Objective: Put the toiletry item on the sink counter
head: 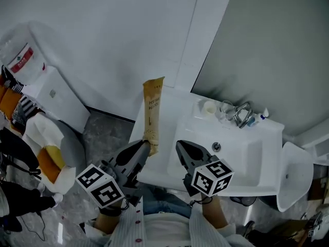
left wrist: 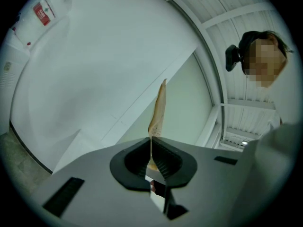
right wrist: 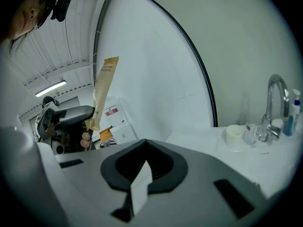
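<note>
The left tongs (head: 146, 147) grip the bottom end of the upright tan packet (head: 152, 112) above the tabletop (head: 174, 106) at 9 o'clock of the basin (head: 234, 156), so it is best lowered flat there before release, the right tongs (head: 181, 147) closed and empty.

Dim, flat, cool indoor light; focus mostly sharp.
Both gripper views bend strongly toward black, vignetted corners. A ceiling strip light (right wrist: 50, 88) glows at the right gripper view's left; shadows stay soft.
</note>
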A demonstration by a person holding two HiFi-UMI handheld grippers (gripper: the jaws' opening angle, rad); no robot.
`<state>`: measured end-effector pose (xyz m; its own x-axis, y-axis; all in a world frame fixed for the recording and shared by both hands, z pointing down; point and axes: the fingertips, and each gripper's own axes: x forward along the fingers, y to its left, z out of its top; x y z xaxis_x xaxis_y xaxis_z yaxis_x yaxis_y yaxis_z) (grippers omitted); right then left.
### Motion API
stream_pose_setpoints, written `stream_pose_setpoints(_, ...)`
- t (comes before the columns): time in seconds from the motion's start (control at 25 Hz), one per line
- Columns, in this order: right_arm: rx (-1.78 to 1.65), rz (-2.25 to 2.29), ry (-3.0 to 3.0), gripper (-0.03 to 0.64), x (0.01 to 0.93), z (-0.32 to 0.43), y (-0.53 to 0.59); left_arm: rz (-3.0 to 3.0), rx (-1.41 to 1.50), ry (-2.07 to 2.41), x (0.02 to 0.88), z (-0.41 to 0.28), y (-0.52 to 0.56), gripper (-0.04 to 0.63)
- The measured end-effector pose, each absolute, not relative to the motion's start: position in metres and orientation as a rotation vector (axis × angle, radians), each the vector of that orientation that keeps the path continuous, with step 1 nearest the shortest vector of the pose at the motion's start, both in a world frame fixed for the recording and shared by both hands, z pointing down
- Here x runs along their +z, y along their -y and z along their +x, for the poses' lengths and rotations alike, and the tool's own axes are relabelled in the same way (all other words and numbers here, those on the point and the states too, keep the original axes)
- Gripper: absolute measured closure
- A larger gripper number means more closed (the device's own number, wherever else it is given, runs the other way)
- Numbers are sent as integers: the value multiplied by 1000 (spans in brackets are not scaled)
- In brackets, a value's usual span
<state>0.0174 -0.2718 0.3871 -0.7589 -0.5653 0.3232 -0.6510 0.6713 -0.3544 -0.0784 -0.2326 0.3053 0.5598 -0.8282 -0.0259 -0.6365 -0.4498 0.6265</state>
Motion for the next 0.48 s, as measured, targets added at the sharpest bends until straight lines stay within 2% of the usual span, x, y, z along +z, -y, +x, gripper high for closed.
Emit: stream_pose_setpoints(0.48,693,1055,2669,606,395,10,281,2203,-377,1102,330,-85,250,574)
